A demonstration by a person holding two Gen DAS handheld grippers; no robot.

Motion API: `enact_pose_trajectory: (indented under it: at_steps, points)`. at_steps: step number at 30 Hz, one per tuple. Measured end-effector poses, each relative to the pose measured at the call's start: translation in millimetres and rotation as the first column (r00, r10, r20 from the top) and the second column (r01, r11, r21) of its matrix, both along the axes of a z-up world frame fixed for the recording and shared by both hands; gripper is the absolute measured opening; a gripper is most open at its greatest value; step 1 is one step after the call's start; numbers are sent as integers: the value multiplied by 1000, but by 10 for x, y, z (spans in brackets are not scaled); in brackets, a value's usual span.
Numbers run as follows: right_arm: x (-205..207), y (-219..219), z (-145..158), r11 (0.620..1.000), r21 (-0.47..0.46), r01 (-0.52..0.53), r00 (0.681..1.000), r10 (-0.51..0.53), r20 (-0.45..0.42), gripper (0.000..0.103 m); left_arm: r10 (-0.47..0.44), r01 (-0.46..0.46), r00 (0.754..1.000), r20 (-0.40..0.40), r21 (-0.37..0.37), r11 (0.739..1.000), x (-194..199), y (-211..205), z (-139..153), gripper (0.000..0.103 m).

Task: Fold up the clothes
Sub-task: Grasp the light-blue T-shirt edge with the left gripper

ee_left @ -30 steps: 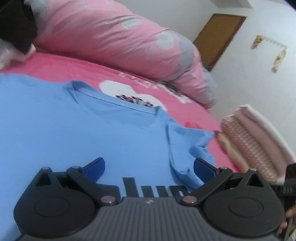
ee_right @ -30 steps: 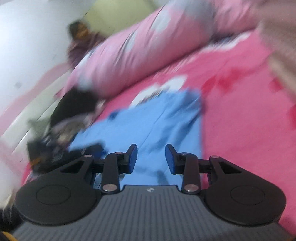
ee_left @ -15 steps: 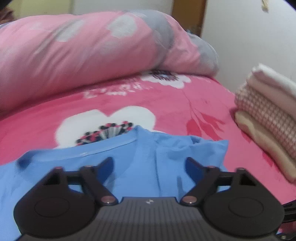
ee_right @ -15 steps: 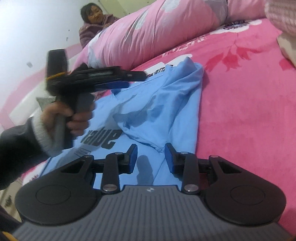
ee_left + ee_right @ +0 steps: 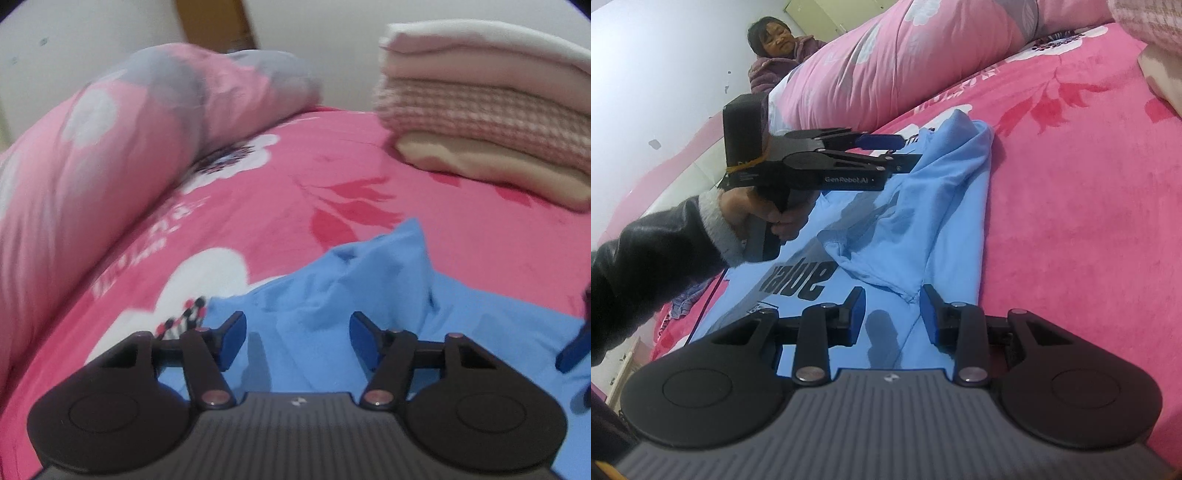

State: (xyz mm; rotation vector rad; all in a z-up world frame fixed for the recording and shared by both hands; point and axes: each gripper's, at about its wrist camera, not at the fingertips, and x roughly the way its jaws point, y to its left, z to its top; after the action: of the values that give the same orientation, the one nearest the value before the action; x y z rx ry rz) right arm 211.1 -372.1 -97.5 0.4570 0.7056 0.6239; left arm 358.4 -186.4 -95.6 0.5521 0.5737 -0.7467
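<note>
Since a second ago our left gripper (image 5: 295, 341) has swung across the blue T-shirt (image 5: 923, 206) from its printed chest toward the shoulder, and its view now takes in the far side of the bed, where the stack of folded clothes (image 5: 480, 110) sits. Its jaws are closing; they stand partly apart over a rumpled peak of blue cloth, which lies between and ahead of the blue pads without being pressed by them. From our right wrist view we see that same left gripper (image 5: 879, 147) held level above the shirt's upper edge by our left hand (image 5: 764, 214) in a dark sleeve. Our right gripper (image 5: 892, 314) has barely shifted; its fingers are set at a narrow gap, and the corner of the folded-in sleeve (image 5: 886, 243) points toward that gap, yet nothing is pinched. We have the shirt lying flat on the pink floral bedsheet (image 5: 1089, 221), black lettering up, one sleeve turned inward across the chest. A rolled pink quilt (image 5: 110, 147) lies along the far edge of the bed, and a person (image 5: 775, 48) sits beyond it.
</note>
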Motion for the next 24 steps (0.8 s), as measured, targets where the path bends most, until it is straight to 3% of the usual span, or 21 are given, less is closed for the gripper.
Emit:
enact_pose_trajectory:
  at_steps: [7, 10, 11, 15, 18, 21, 24]
  points:
    - [-5, -33, -9, 1000, 14, -2, 1000, 2, -6, 31, -67, 67, 996, -55, -8, 998, 142, -70, -88, 42]
    - [-7, -44, -17, 1000, 22, -1, 1000, 1, -9, 31, -64, 61, 994, -84, -32, 998, 140, -76, -125, 22]
    - [-10, -46, -19, 1000, 25, -1, 1000, 1, -9, 31, -44, 39, 994, -99, -47, 998, 128, -63, -117, 9]
    - [-19, -54, -23, 999, 33, 1, 1000, -1, -11, 31, 100, -125, 980, -170, -141, 982, 60, 96, -1, 5]
    - [-27, -51, -22, 999, 34, 2, 1000, -2, -10, 31, 242, -299, 932, -269, -200, 933, 59, 318, 99, 5]
    - [-38, -49, -22, 999, 34, 4, 1000, -3, -9, 31, 359, -467, 845, -396, -221, 856, 104, 553, 171, 4]
    - [-41, -51, -27, 999, 36, 4, 1000, -4, -10, 31, 409, -543, 788, -460, -207, 814, 177, 680, 155, 5]
